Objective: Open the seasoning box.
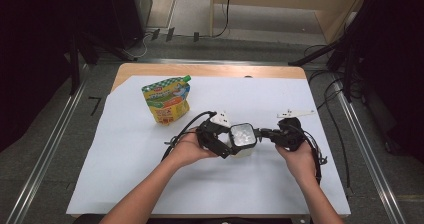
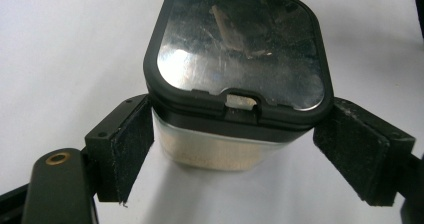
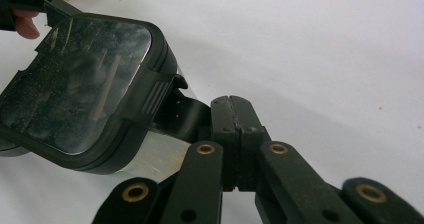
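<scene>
Left gripper (image 1: 227,145) over white sheet (image 1: 125,154) on wooden table (image 1: 200,70), grey floor (image 1: 45,144) around.

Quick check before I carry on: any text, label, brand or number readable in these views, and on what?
Nothing can be read with confidence.
Pouch: printed label and a red logo patch, too small and blurred to read.
Container: faint marks on its clear side, illegible.
Container's lid: scratches and glare, no lettering.
Floor left of the table: a dark mark shaped like "7", uncertain.

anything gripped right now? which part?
Right gripper is shut on the container's handle. Left gripper stands open around the container, its pads off the walls.
</scene>
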Motion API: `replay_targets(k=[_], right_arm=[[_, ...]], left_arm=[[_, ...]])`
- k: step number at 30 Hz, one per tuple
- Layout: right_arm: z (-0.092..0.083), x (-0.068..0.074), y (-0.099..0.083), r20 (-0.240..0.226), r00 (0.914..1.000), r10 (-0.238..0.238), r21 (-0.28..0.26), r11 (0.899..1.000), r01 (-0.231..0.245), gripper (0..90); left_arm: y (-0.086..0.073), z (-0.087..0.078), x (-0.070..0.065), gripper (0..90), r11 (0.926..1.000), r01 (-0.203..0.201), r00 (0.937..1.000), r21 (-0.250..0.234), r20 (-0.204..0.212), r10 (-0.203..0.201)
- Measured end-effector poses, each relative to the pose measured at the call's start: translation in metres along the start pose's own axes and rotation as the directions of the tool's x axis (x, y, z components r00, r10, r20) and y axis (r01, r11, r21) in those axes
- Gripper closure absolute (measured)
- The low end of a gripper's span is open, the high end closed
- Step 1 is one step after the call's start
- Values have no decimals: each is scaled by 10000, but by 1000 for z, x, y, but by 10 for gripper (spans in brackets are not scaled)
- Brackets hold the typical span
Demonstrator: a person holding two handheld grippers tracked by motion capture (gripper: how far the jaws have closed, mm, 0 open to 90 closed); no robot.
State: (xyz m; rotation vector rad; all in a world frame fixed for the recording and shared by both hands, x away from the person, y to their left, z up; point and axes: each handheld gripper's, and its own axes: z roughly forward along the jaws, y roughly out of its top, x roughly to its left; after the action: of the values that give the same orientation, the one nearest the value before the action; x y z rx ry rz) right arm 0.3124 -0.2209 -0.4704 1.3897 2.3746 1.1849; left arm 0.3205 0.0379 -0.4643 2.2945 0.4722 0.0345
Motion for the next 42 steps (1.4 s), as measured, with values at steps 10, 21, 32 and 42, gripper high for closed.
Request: replay_targets(k=[10, 21, 32, 42], right_arm=[[4, -2, -3, 33, 10000, 89, 89, 9999, -90, 900], [3, -1, -3, 22, 9999, 132, 119, 9998, -132, 900], [4, 3, -3, -70, 10000, 65, 157, 9999, -64, 900], [4, 4, -4, -90, 9999, 94, 161, 9998, -92, 900]], left_arm=[[5, 4, 0, 164, 10000, -59, 10000, 25, -80, 59], [10, 1, -3, 168, 9991, -328, 9991, 278, -253, 335], [12, -4, -4, 167, 9979, -396, 9989, 505, -241, 409], [15, -9, -4, 173, 9982, -480, 9984, 353, -277, 490]])
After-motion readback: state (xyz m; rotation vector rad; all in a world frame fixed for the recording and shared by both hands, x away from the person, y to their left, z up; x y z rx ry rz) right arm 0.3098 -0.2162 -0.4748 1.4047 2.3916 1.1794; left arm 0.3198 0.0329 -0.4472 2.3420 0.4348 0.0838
